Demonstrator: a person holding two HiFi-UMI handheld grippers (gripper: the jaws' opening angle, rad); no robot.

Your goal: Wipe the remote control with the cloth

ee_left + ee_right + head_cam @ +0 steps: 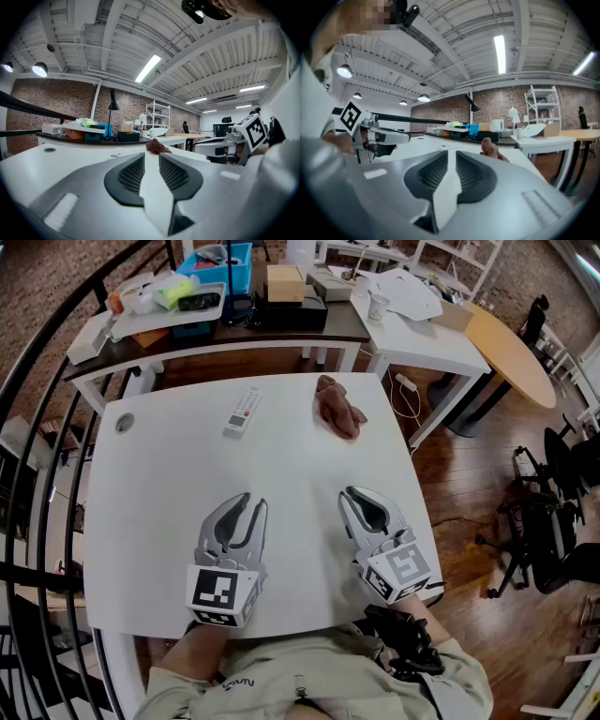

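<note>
On the white square table (169, 484) both tools sit at the near edge, low and roughly level. The left gripper (255, 502) and the right gripper (352, 495) each have their jaws drawn close with only a narrow slot between them, and nothing in either slot. The crumpled brown cloth (339, 409) lies toward the far edge at about 12 o'clock from the right gripper, well apart from it. We judge it soft, limp and light, so we would pinch a raised fold on its near side and expect the rest to hang and drag. The slim white plastic remote control (243, 412) lies flat at 12 o'clock from the left gripper, with the cloth near it at 3 o'clock but not touching. It looks stiff and light, and likely to skate on the smooth top under a wipe — so we would steady it across its long edges near one end, leaving most of the button face free.
</note>
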